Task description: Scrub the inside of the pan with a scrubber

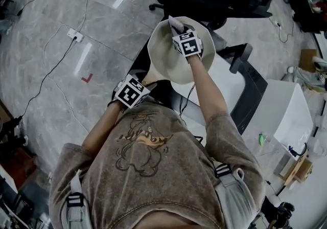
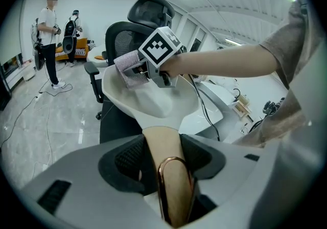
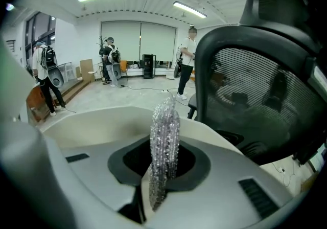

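Both pairs of jaws are pinching: the left gripper [image 2: 164,164] on the pan's tan handle [image 2: 162,140], the right gripper [image 3: 162,172] on the glittery scrubber [image 3: 164,131]. The pan [image 2: 153,106] hangs tilted in mid-air with the scrubber inside, near its far rim. Scrubbing seems under way, and firm sweeping strokes across the bowl are needed next.

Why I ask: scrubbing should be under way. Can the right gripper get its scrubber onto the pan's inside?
Probably yes: the right gripper holds the scrubber at the open pan, nothing between; the left gripper grips the handle.
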`<state>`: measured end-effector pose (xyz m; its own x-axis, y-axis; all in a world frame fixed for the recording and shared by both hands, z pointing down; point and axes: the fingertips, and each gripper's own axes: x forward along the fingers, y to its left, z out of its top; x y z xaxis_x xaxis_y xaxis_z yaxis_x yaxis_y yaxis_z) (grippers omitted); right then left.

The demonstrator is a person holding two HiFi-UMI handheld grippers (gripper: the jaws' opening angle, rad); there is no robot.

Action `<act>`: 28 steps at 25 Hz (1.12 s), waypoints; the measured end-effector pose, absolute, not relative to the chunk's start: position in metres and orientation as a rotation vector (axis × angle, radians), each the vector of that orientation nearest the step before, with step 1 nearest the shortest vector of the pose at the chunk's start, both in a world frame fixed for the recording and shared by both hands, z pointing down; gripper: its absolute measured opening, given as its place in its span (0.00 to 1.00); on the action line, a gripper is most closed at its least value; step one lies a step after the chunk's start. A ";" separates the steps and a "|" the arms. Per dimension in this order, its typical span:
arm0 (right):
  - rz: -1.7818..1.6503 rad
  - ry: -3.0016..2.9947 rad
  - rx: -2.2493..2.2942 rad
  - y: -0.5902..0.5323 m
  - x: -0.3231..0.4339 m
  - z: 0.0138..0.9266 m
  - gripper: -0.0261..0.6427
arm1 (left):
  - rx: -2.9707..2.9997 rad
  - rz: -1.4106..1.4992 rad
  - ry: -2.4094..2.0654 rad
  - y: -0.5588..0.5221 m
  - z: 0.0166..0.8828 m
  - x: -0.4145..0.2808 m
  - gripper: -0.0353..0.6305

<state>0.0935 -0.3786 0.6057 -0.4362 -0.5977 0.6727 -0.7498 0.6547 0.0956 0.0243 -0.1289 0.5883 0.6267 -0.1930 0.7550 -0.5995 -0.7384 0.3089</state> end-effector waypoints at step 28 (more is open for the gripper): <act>0.256 -1.772 1.151 -0.369 0.225 0.590 0.15 | 2.266 0.964 -0.648 -0.130 0.589 0.023 0.41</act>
